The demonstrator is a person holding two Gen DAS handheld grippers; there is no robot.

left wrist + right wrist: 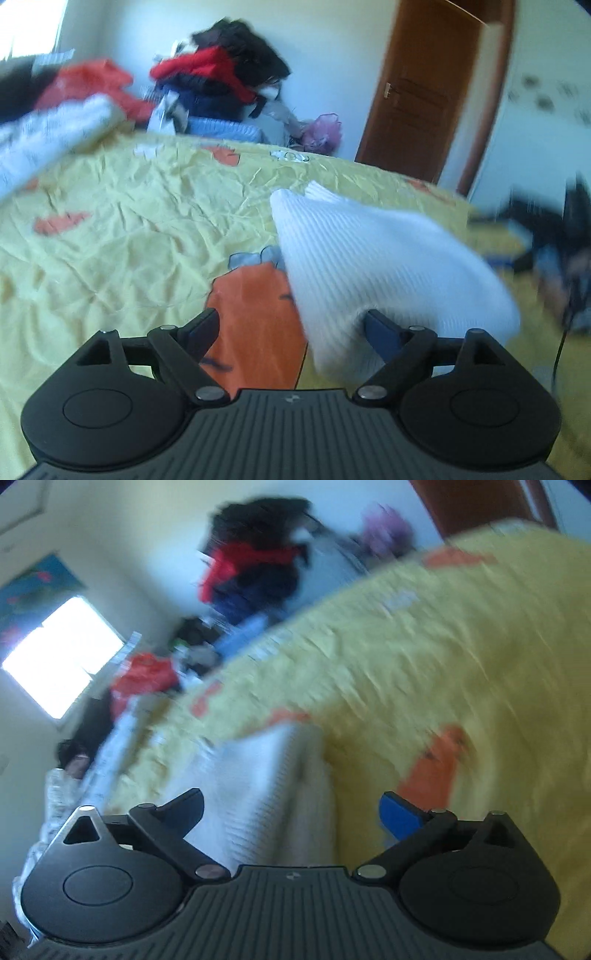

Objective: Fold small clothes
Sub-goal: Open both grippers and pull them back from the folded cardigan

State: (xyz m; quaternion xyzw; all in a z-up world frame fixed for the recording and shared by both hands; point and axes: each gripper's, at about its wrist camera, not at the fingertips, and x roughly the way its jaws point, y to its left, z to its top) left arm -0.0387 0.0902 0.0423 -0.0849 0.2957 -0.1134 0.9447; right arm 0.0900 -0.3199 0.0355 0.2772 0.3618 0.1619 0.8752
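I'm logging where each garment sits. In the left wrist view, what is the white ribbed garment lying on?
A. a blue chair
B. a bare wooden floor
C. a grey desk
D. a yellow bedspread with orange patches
D: the white ribbed garment lies on the yellow bedspread, partly covering an orange patch.

Left wrist camera: sitting close above the yellow bedspread point(122, 221), facing the clothes heap point(225, 74) and door point(424, 85). Right wrist camera: tilting, blurring, sharing bedspread point(424, 657) and heap point(255, 565).
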